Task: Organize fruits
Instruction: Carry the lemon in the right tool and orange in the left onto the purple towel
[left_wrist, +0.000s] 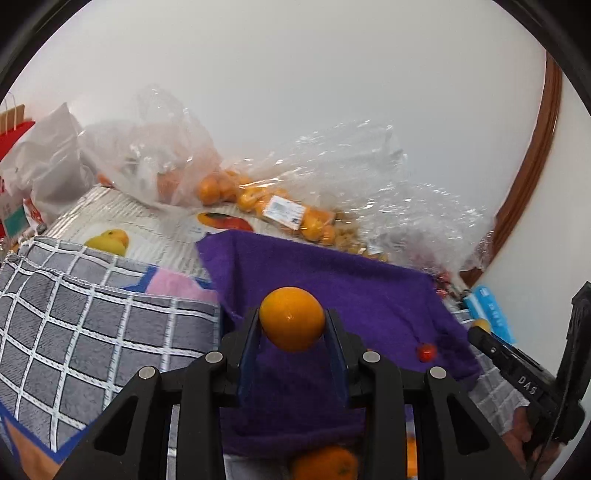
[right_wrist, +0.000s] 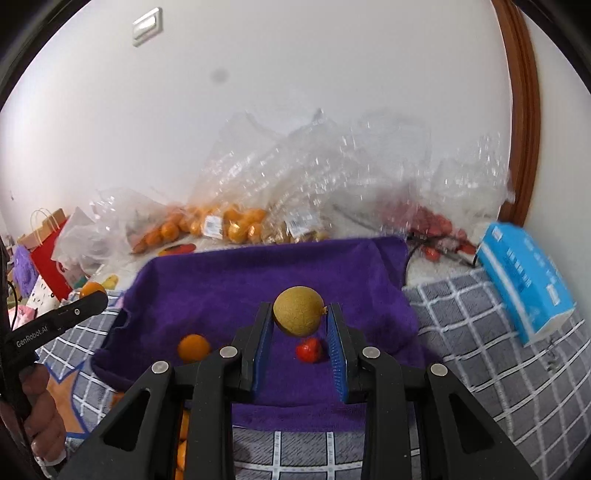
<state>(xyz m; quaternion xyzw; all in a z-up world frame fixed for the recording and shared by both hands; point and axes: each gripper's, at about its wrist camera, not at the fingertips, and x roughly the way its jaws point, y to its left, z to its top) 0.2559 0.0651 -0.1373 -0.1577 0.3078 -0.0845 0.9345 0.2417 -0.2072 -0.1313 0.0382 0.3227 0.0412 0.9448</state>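
Purple towel (right_wrist: 229, 280) covers the middle of the bed and holds just one orange (right_wrist: 193, 347) and a small red fruit (right_wrist: 308, 350), so sorting looks barely started; the plastic bags (right_wrist: 236, 221) behind are mostly full. The left gripper (left_wrist: 291, 328) has its jaws clamped on an orange fruit (left_wrist: 291, 318), the right gripper (right_wrist: 300, 321) on a brownish round fruit (right_wrist: 298, 311), both above the towel.

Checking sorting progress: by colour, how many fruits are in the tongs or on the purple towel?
Orange: 2, held orange in left tongs, loose orange on purple towel
Red: 1, red fruit
Tan: 1, tan fruit in right tongs
Total: 4
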